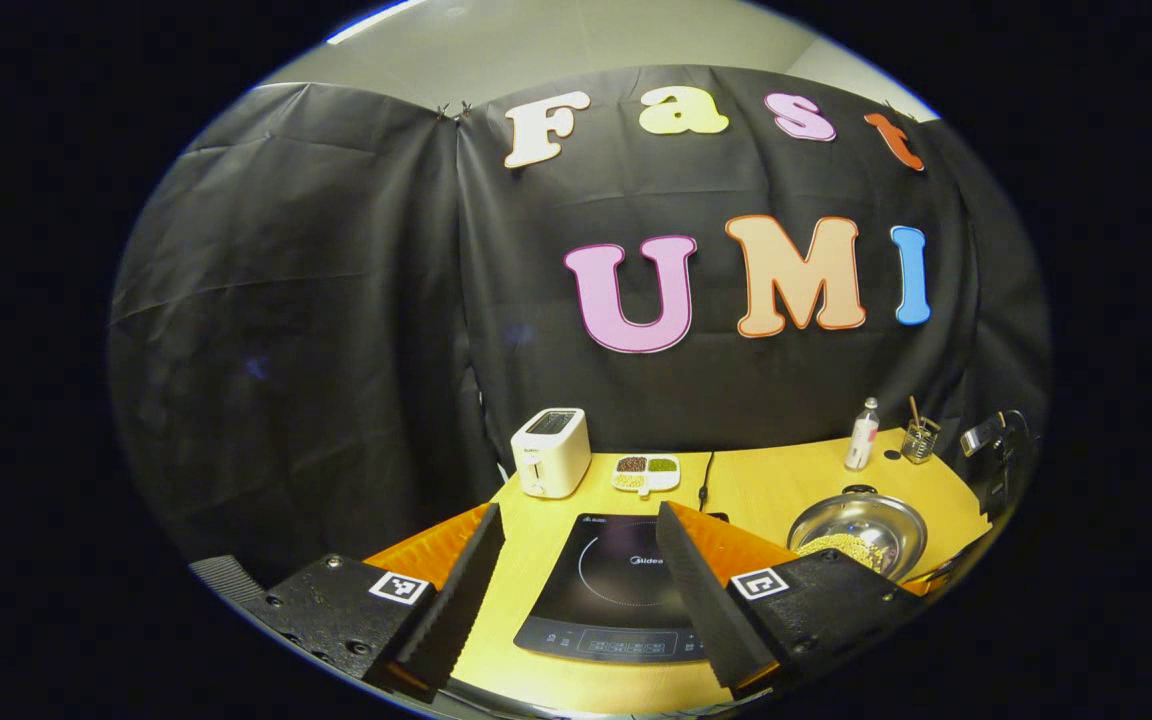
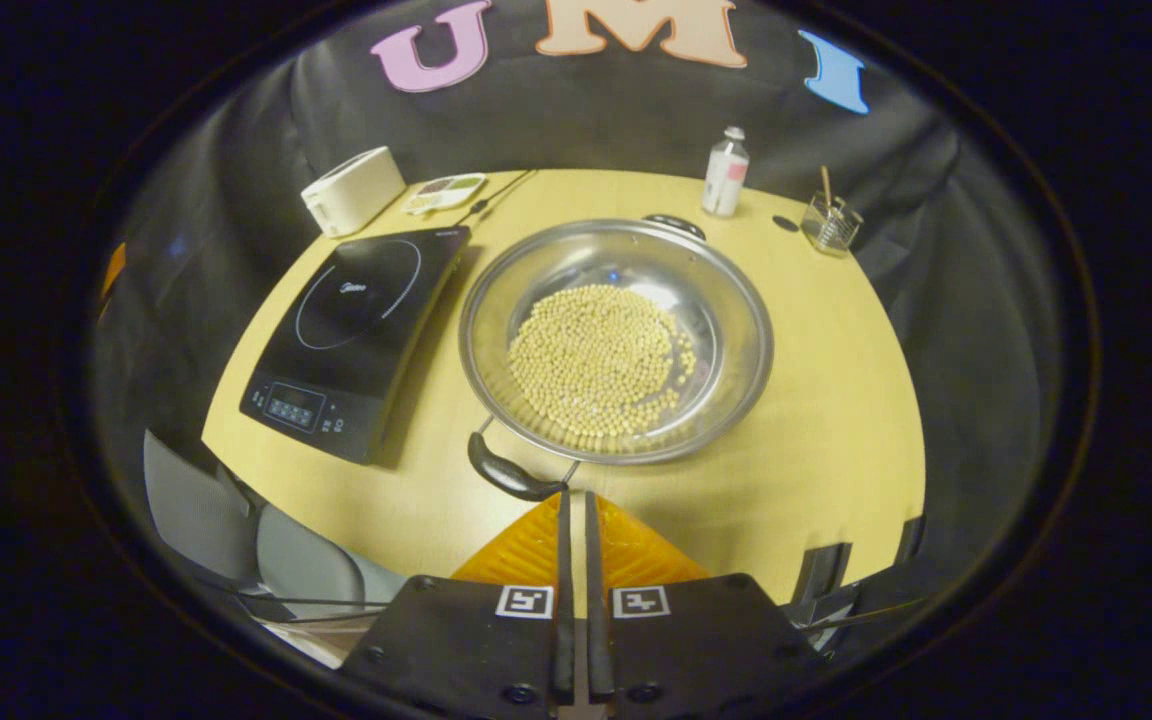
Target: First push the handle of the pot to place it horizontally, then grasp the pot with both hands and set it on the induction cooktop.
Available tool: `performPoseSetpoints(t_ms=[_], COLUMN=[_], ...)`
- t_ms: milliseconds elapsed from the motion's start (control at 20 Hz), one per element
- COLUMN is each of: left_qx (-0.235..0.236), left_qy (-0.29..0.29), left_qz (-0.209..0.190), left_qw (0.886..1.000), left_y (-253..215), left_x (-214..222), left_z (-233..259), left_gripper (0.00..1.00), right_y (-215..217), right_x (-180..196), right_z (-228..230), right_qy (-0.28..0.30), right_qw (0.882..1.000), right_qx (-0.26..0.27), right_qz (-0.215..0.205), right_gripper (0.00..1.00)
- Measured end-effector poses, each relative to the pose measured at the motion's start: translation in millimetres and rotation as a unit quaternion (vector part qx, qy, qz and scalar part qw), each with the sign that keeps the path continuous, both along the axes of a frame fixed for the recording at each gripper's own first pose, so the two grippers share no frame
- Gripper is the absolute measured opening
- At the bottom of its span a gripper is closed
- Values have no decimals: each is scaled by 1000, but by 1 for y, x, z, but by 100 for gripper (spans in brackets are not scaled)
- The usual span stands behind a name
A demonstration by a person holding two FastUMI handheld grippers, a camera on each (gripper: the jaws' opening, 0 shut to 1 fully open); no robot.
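Your left gripper (image 1: pixel 576 590) hangs above the near edge of the wooden table (image 1: pixel 766 490) with its fingers spread wide and nothing between them. On the far left, near the cloth wall, you have a white toaster (image 1: pixel 551 452), and just to its right a small white divided dish (image 1: pixel 646 472) with portions of grains. Between your spread fingers lies the black induction cooktop (image 1: pixel 606 590), flat on the table with its control strip towards you. To the right of it sits the steel pot (image 1: pixel 861 525), partly hidden behind your right-hand finger. Behind the pot stand a small bottle (image 1: pixel 863 433) and a glass jar (image 1: pixel 919 440) with sticks in it.

In the right gripper view, the induction cooktop (image 2: pixel 361 335) lies on the left and the pot (image 2: pixel 616 340) rests just beside it on bare table, close to it but not on it. The pot holds a heap of pale beans (image 2: pixel 596 365). Its black near handle (image 2: pixel 511 475) points towards you and slightly left, and a second handle (image 2: pixel 674 225) shows on the far rim. Your right gripper (image 2: pixel 576 510) has its fingers drawn nearly together, with only a thin slit between them and nothing held. Its tips sit right at the near handle; you cannot tell whether they touch it.
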State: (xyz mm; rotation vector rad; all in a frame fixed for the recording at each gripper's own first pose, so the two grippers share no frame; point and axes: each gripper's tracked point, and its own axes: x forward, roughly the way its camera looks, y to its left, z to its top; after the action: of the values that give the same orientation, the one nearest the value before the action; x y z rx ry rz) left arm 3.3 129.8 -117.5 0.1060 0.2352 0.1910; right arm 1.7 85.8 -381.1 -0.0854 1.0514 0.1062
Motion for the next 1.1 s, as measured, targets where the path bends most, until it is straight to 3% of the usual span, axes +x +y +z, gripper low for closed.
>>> performPoseSetpoints(t_ms=[350, 500, 550, 650, 800, 1100], left_qx=[-12, -15, -15, -14, -14, -18], left_qy=[11, 11, 12, 12, 12, 6], left_qz=[4, 11, 13, 14, 15, 15], left_qw=[1000, 1000, 1000, 1000, 1000, 1000], left_y=[17, 26, 28, 30, 32, 29], left_x=[5, 7, 7, 9, 9, 11], left_z=[-19, -22, -23, -24, -25, -22], left_gripper=[95, 94, 94, 97, 94, 94], right_y=[-8, -10, -9, -4, -1, 32], right_x=[3, 7, 8, 10, 10, 9], right_z=[-43, -50, -51, -52, -54, -53], right_qy=[55, 55, 56, 52, 50, 49], right_qw=[998, 998, 998, 998, 999, 999], right_qx=[-6, -11, -9, -8, -9, 22], right_qz=[-16, -21, -22, -19, -19, -7], right_gripper=[8, 7, 2, 7, 0, 3])
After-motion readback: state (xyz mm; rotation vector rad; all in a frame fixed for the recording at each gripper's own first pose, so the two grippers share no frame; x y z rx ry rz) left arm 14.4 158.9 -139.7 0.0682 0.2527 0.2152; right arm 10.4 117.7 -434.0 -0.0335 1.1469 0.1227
